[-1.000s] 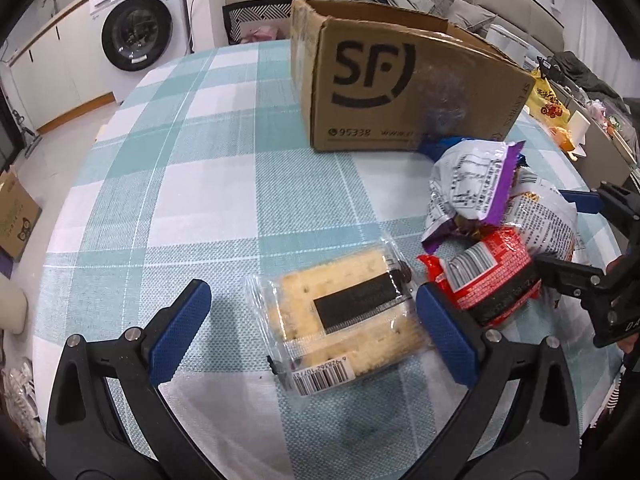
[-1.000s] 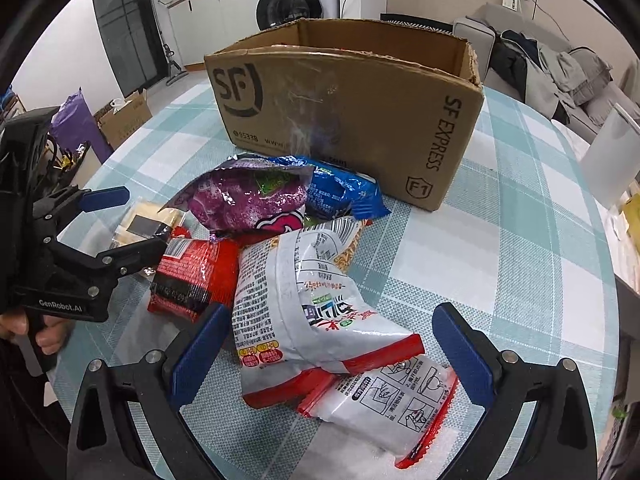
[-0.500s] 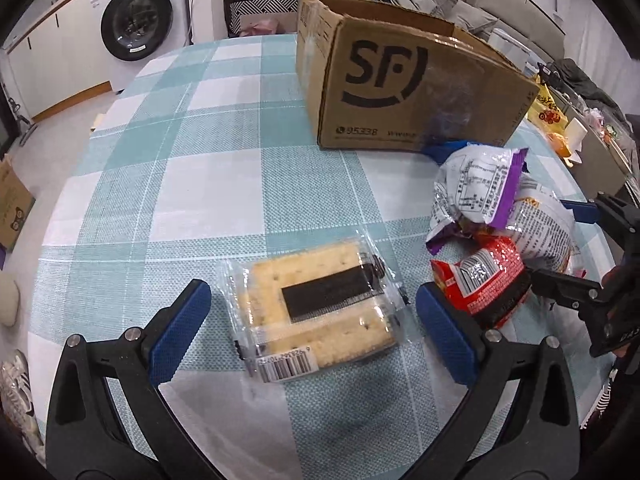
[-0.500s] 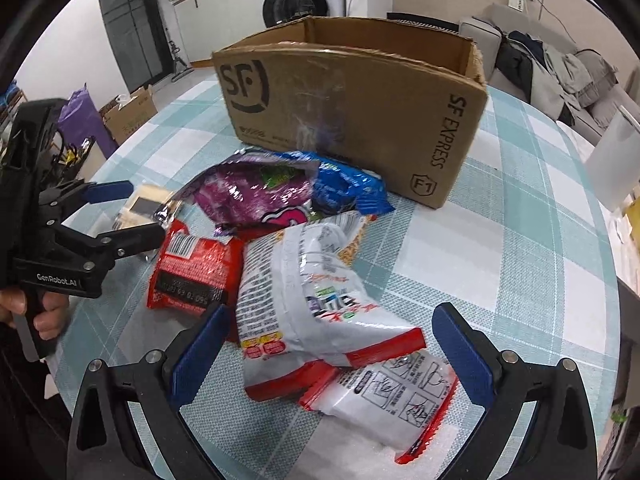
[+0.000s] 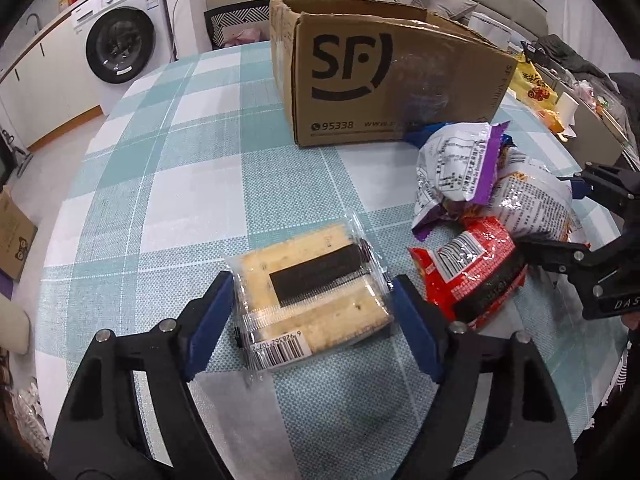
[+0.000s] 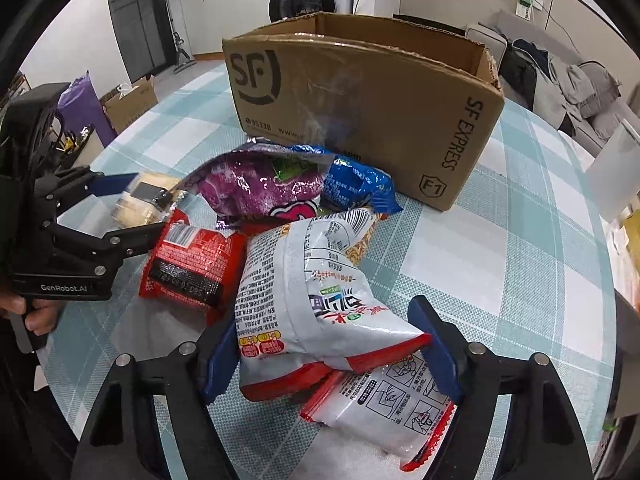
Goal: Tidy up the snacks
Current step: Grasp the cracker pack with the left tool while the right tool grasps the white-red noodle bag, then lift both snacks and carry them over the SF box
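Cardboard box (image 5: 384, 80) at upper centre shows nothing inside; snacks all on the table. Left gripper (image 5: 312, 312) pinches the cracker pack (image 5: 308, 296), lower centre. Right gripper (image 6: 332, 354) straddles the white noodle bag (image 6: 316, 296), contact unclear.

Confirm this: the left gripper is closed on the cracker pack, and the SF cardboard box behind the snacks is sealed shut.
Not sealed: the right wrist view shows the SF cardboard box open at the top. The left gripper is indeed closed on the cracker pack.
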